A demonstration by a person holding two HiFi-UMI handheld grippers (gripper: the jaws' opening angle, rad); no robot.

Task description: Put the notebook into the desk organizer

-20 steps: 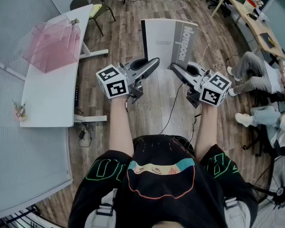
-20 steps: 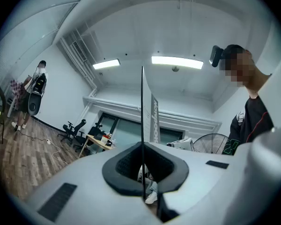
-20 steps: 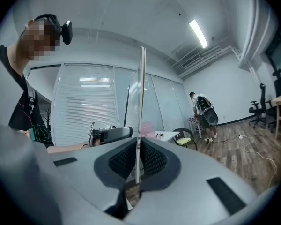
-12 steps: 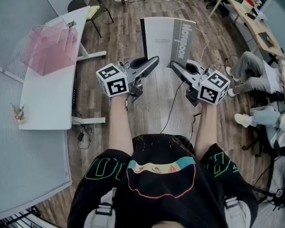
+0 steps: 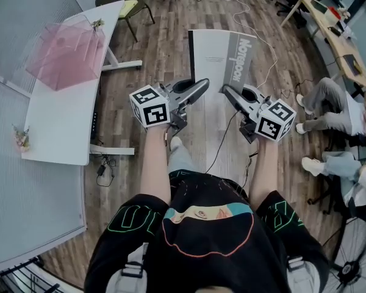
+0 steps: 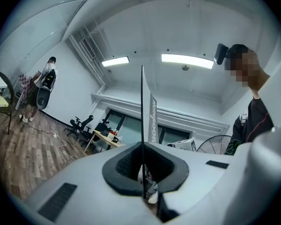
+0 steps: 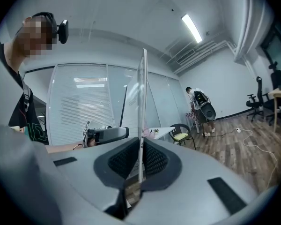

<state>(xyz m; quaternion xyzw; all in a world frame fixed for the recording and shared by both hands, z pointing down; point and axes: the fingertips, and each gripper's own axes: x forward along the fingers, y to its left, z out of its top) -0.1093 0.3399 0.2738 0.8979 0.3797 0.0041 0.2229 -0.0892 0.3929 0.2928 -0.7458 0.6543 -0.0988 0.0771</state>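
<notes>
Two grippers share this one: the left gripper (image 5: 202,84) and the right gripper (image 5: 226,90) are each clamped tight on the near edge of the notebook (image 5: 216,57), which is thin as a blade between their pads. It hangs in front of the person, over the wood floor (image 5: 171,35). The pink desk organizer (image 5: 62,52) sits well off to the left on the white desk (image 5: 67,127), apart from the notebook.

Open wood floor (image 5: 158,47) between notebook (image 5: 222,57) and desk (image 5: 67,127); seated people (image 5: 329,99) at right.
</notes>
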